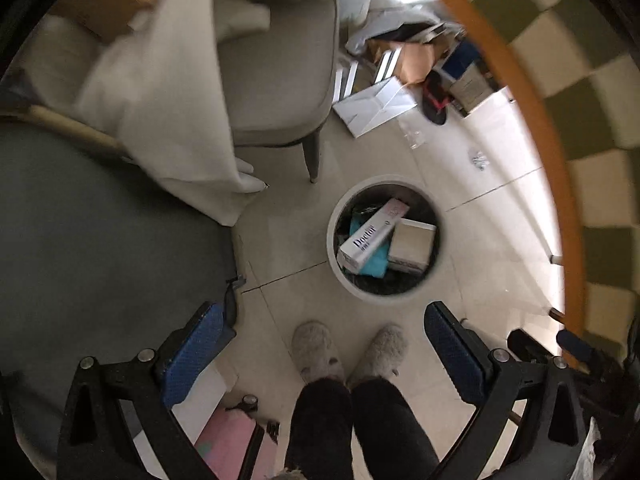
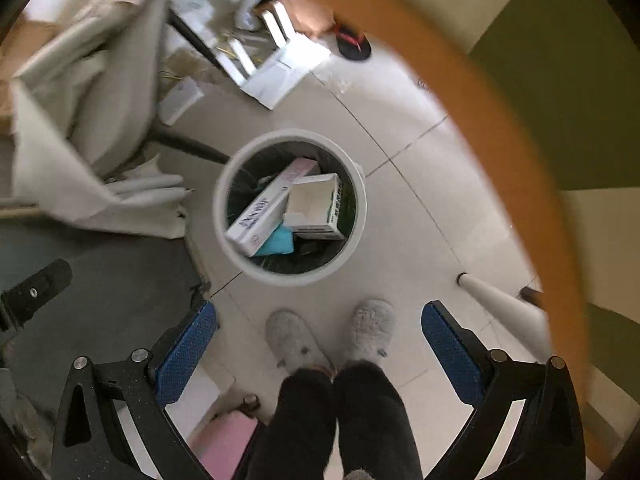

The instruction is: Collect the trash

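Note:
A round white trash bin (image 1: 335,264) stands on the tiled floor; it also shows in the right wrist view (image 2: 224,236). Inside lie a long white and pink carton (image 1: 368,236) (image 2: 264,208), a square white box (image 1: 412,246) (image 2: 316,204) and a teal piece (image 1: 374,262) (image 2: 278,242). My left gripper (image 1: 332,320) is open and empty, high above the floor, just short of the bin. My right gripper (image 2: 320,320) is open and empty too, high above the floor, with the bin just ahead of it. Both look straight down.
The person's grey slippers (image 1: 316,348) (image 2: 292,338) stand beside the bin. A grey chair (image 1: 276,80) with cloth draped over it (image 1: 168,120) stands beyond. Boxes and papers (image 1: 376,104) litter the far floor. An orange table rim (image 1: 552,184) (image 2: 532,184) curves along the right.

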`<state>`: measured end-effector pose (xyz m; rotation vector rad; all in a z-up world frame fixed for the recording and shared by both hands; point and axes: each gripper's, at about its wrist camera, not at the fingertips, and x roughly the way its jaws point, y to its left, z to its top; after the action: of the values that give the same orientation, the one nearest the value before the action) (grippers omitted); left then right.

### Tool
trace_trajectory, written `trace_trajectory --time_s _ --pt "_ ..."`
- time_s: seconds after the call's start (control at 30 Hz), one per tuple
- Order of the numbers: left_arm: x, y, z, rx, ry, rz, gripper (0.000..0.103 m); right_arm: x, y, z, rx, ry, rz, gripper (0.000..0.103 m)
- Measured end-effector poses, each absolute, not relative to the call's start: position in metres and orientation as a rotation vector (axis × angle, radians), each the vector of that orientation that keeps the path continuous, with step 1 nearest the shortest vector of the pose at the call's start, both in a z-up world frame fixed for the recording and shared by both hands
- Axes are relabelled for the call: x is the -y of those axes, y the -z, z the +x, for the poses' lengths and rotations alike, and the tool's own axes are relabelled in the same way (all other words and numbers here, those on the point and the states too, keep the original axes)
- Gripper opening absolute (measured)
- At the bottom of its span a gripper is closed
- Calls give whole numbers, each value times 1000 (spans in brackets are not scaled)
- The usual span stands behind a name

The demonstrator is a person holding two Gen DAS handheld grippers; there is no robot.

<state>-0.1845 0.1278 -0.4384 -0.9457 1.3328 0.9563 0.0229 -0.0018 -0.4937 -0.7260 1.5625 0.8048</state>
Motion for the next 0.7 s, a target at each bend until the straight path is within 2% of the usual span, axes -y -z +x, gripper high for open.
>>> trace_trajectory --time_s 0.2,0.4,0.7 --pt "-91 332 -182 -1310 -925 -924 103 13 360 19 -1531 -894 -726 103" --pt "-61 227 -177 -1212 -871 -944 103 36 237 22 -1509 -990 -695 103" --pt "-44 101 -185 -1040 -793 -908 103 65 95 23 -1446 -1145 -613 103"
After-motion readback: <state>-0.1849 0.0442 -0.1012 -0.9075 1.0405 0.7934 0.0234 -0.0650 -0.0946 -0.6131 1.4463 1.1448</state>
